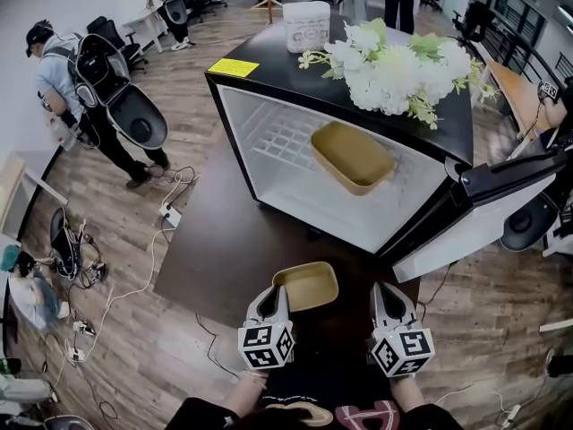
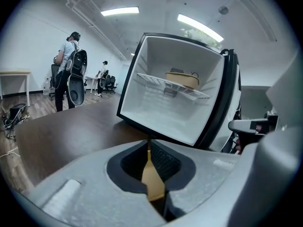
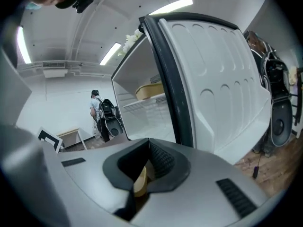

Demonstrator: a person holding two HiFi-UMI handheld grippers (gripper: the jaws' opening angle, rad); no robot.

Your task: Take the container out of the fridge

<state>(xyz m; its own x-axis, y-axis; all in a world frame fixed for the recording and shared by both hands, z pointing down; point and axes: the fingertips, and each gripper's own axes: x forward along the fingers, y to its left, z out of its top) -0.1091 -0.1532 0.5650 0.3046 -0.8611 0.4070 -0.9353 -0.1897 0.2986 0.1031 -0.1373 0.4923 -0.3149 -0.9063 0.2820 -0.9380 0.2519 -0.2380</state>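
pointing away from the person toward the fridge (image 1: 269,81), both grippers sit side by side at the near edge of the table (image 1: 215,267), each tipped slightly downward; left gripper (image 1: 274,292): jaws nearly together, pads clamped on the thin rim of a tan container (image 1: 306,285), which shows as a tan strip between the pads in the left gripper view; right gripper (image 1: 387,290): jaws pinched together on a thin tan edge (image 3: 140,181); the head view does not show which thing that edge belongs to; the held container is a shallow tub, rectangular with rounded corners, open side up and empty; it is outside the fridge, between the two grippers, over the near part of the table; a second container (image 1: 352,157) of the same tan colour rests on the wire shelf (image 1: 277,137) inside the fridge; the door (image 1: 483,218) stands open at the right
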